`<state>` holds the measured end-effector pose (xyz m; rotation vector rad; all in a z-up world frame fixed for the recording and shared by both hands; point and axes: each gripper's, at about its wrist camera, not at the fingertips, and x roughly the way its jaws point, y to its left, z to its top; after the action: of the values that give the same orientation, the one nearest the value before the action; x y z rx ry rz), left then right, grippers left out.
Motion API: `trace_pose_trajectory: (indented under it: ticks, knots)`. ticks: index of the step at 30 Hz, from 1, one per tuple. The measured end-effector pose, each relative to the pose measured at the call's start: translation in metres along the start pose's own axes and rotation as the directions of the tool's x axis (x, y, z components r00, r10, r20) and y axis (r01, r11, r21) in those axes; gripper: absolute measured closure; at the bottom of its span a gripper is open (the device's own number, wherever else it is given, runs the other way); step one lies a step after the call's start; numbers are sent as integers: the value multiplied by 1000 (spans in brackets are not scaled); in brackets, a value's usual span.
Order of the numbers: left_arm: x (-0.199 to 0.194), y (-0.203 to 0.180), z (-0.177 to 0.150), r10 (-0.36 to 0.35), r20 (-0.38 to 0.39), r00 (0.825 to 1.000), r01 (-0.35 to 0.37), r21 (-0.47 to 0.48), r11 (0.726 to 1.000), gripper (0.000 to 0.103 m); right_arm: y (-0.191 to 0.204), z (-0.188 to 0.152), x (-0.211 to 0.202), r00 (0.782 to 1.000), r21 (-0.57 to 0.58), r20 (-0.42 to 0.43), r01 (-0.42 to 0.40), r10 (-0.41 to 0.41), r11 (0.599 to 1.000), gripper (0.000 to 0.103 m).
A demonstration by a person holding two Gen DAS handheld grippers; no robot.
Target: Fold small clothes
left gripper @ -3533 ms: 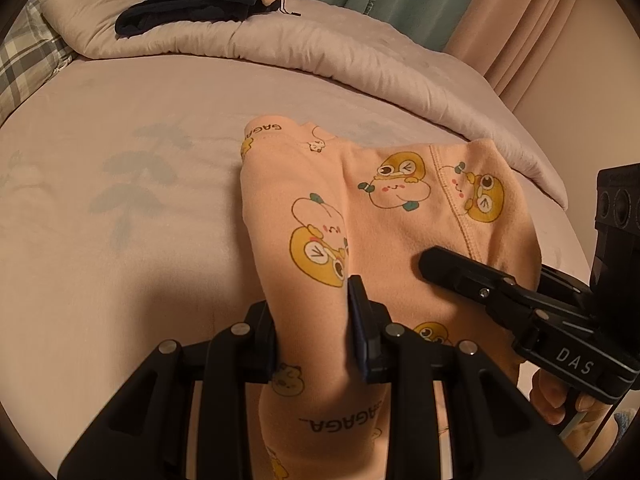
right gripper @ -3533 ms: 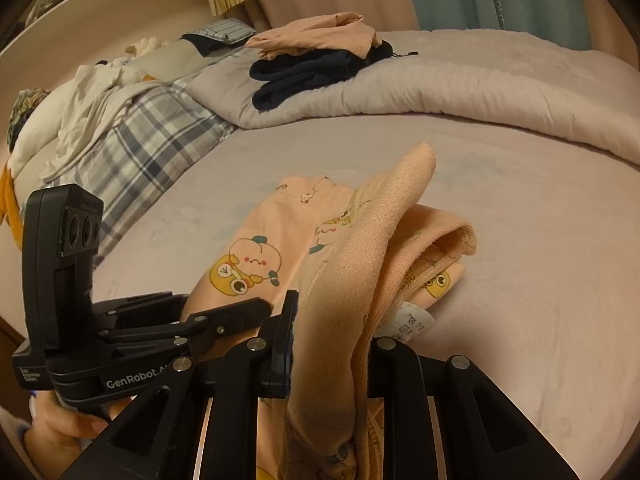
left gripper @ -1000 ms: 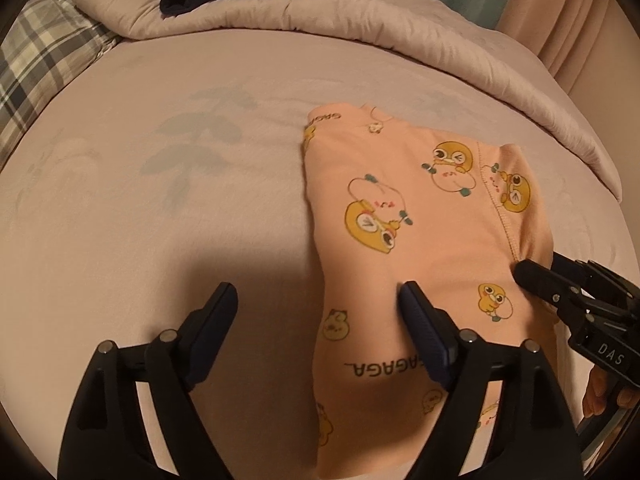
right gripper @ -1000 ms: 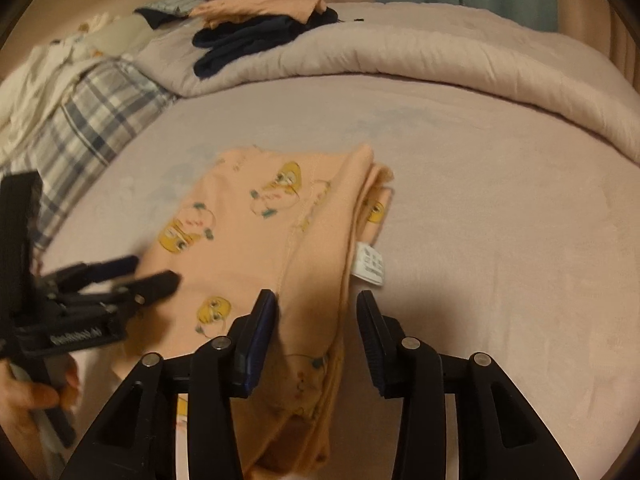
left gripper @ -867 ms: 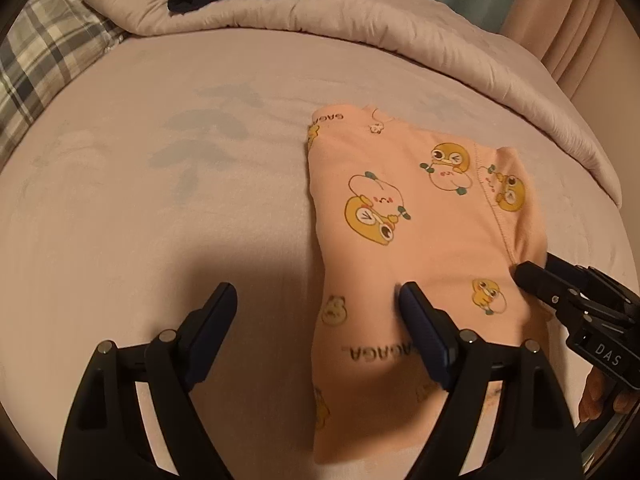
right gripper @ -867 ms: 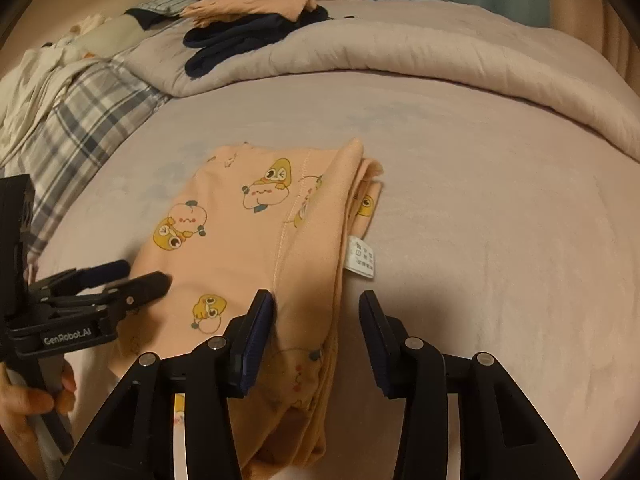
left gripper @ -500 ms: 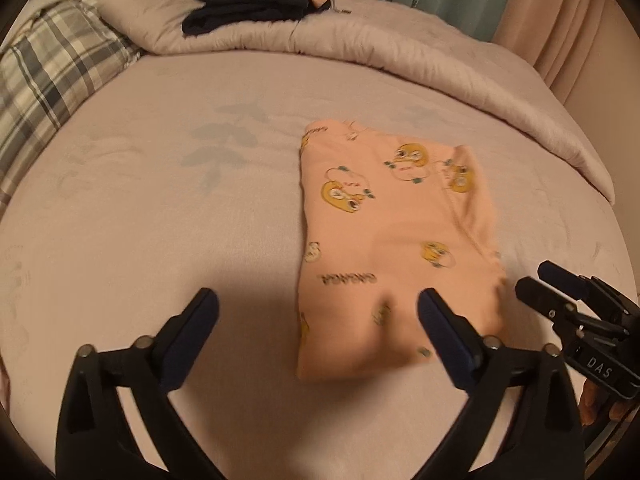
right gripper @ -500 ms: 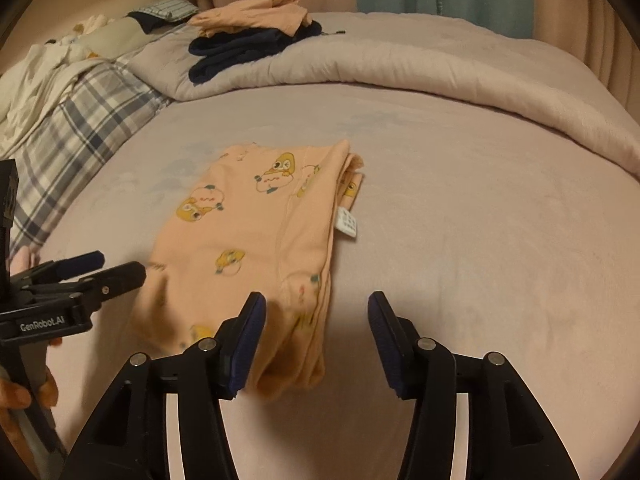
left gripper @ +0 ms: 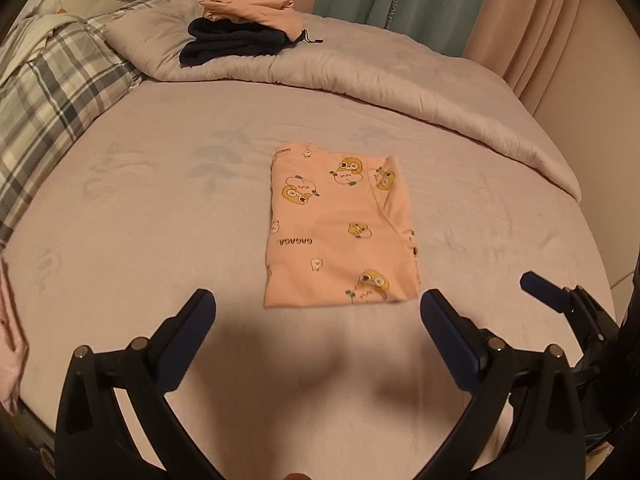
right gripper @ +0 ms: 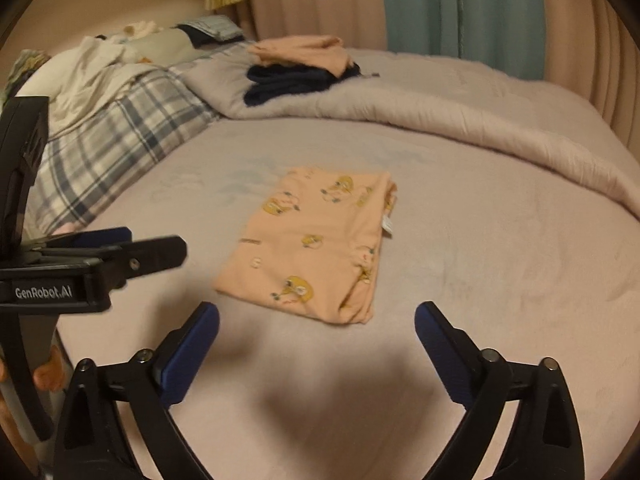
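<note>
A peach garment with yellow cartoon prints (left gripper: 340, 232) lies folded into a flat rectangle on the pale pink bedsheet (left gripper: 160, 240). My left gripper (left gripper: 316, 304) hangs above the sheet just short of the garment's near edge, jaws wide open and empty. In the right wrist view the same garment (right gripper: 312, 240) shows its stacked layers and a white label on the right side. My right gripper (right gripper: 316, 314) is also back from it, its jaws opening with nothing between them. The left gripper (right gripper: 152, 248) juts in from the left, held by a hand.
A rolled grey duvet (left gripper: 400, 80) crosses the far side of the bed and carries a folded peach piece on a navy one (left gripper: 240, 36). A plaid blanket (left gripper: 52, 92) and loose white laundry (right gripper: 100, 68) lie at the left. Curtains (right gripper: 460, 8) hang behind.
Both grippers have let go of the peach garment, spread their jaws and drawn back and up from it. The garment now lies flat and folded on the sheet.
</note>
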<state>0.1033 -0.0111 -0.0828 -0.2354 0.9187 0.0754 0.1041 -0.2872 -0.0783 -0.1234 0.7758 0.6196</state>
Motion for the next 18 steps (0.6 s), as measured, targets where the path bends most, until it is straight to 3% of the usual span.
trace_pose_trajectory:
  ticks: [7,12,18]
  knots:
    - [-27,-8,-10,73,43,996,-75,37,997,1,4,8,-18,1000,13,28,15,-15,1000,1]
    - [-39,-6,-15,172,84,981,-177,48,983,1,2,11,-28,999,57,43,0,-2,998,1]
    - [-45,-2,-19,221,102,970,-226,49,973,1,8,11,-31,999,50,46,-15,13,999,1]
